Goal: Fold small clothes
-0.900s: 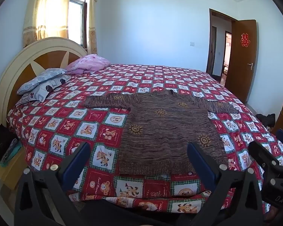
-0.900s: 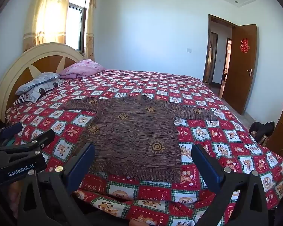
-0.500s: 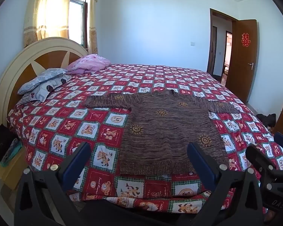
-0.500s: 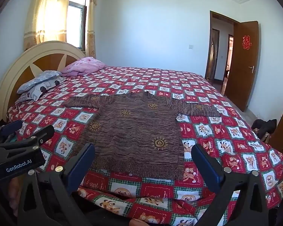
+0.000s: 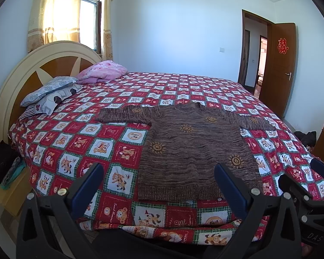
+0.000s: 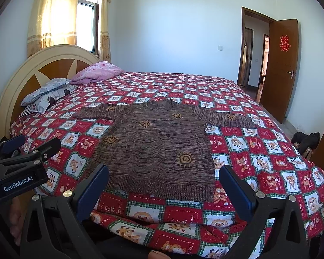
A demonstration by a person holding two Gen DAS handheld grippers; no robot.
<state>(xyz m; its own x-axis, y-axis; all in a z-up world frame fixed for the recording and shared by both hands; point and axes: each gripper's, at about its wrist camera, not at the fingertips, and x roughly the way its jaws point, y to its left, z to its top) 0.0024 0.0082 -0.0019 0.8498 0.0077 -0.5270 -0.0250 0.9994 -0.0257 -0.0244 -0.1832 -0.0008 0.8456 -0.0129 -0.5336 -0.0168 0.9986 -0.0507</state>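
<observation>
While both claws hang at the bottom of their frames, the left gripper [image 5: 158, 185] and right gripper [image 6: 164, 185] are released, fingers spread wide and holding nothing. Mid-frame, a brown sweater [image 5: 190, 146] lies flat on the quilt [image 5: 75, 146], sleeves out, hem toward the cameras. Pillows [image 5: 51, 95] sit at centre left.
</observation>
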